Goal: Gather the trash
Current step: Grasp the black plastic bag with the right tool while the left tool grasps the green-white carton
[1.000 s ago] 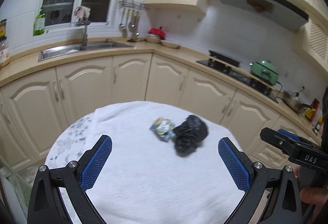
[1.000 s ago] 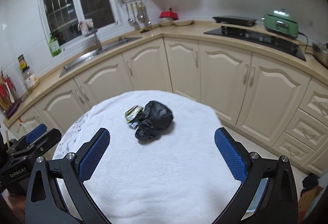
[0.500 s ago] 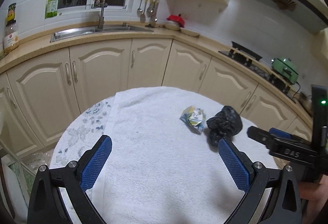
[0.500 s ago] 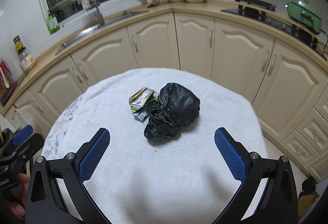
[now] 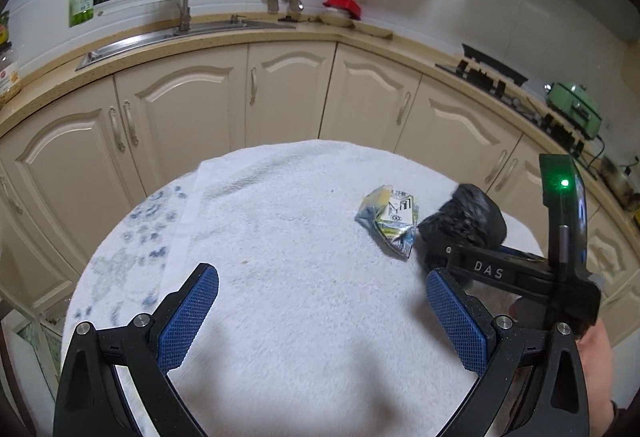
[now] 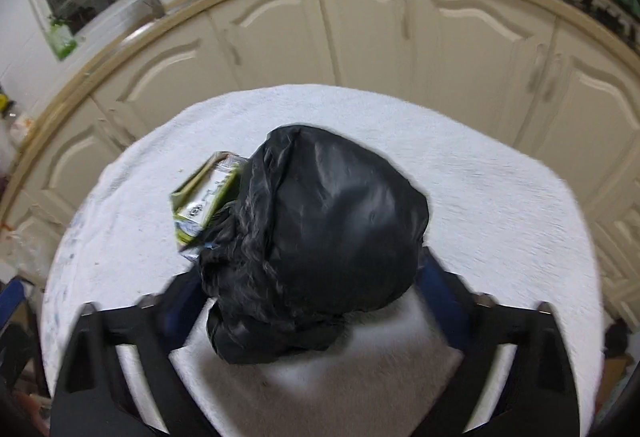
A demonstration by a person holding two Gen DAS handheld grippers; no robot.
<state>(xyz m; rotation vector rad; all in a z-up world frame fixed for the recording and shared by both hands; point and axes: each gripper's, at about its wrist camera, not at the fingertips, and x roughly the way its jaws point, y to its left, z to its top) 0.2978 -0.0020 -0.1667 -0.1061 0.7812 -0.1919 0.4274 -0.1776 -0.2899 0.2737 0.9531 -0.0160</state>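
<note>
We have the right gripper [image 6: 308,289] down over the black bag [image 6: 320,237] on the white towel [image 6: 500,197]: its jaws have just been closing, the bag sits between them, but blur hides whether the pads press on it. The crumpled wrapper [image 5: 390,219] lies touching the bag's left side. The left gripper [image 5: 322,321] hangs wide open over bare towel, holding nothing.

Right tongs [image 6: 312,289] closing; left tongs [image 5: 320,317] wide apart.
</note>
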